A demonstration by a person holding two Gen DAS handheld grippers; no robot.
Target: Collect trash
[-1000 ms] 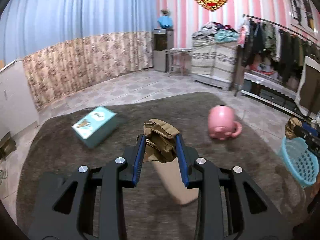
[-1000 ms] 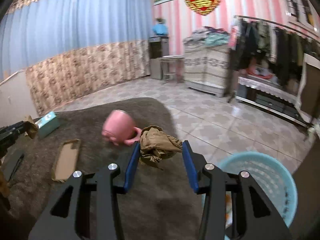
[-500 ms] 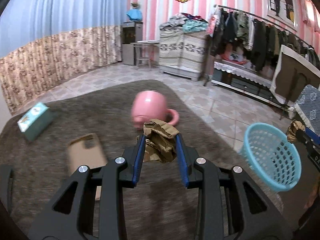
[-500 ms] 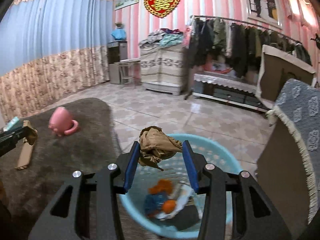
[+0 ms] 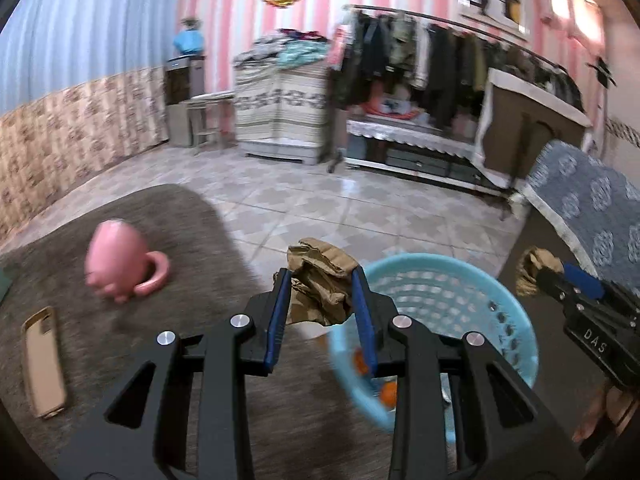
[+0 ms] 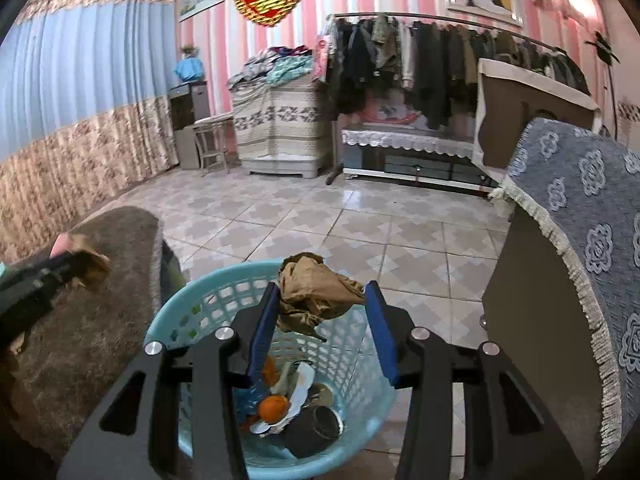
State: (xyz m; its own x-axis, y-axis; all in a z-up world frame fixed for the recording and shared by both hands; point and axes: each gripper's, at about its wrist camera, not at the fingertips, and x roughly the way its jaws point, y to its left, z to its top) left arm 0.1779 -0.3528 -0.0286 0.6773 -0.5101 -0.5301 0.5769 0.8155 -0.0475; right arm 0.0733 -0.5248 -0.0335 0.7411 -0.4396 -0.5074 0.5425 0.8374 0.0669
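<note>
Far left on the brown rug (image 5: 120, 344): a tan phone case (image 5: 42, 360) lying flat, then a pink mug (image 5: 120, 264) tipped on its side, blurred, well apart from the case. Just right of the mug, at the rug's edge: the left gripper (image 5: 320, 292), blue pads pinching a crumpled brown paper wad (image 5: 318, 284), held off the rug and just short of the basket's near rim. Next, on the tile beside the rug: a light-blue basket (image 5: 440, 292) with orange peel and other scraps inside. Over its open mouth: the right gripper (image 6: 322, 304), fingers spread a little wider than the second paper wad (image 6: 316, 296), which touches the left pad and stands clear of the right one, so grip loose or not certain. Beneath it in the basket: an orange (image 6: 273, 408), white scraps, a dark jar (image 6: 316, 426). Far right, close against the basket: a cabinet draped in a blue floral cloth (image 6: 592, 208). Behind, across open tile: a clothes rack (image 6: 440, 60) and a piled chest.
</note>
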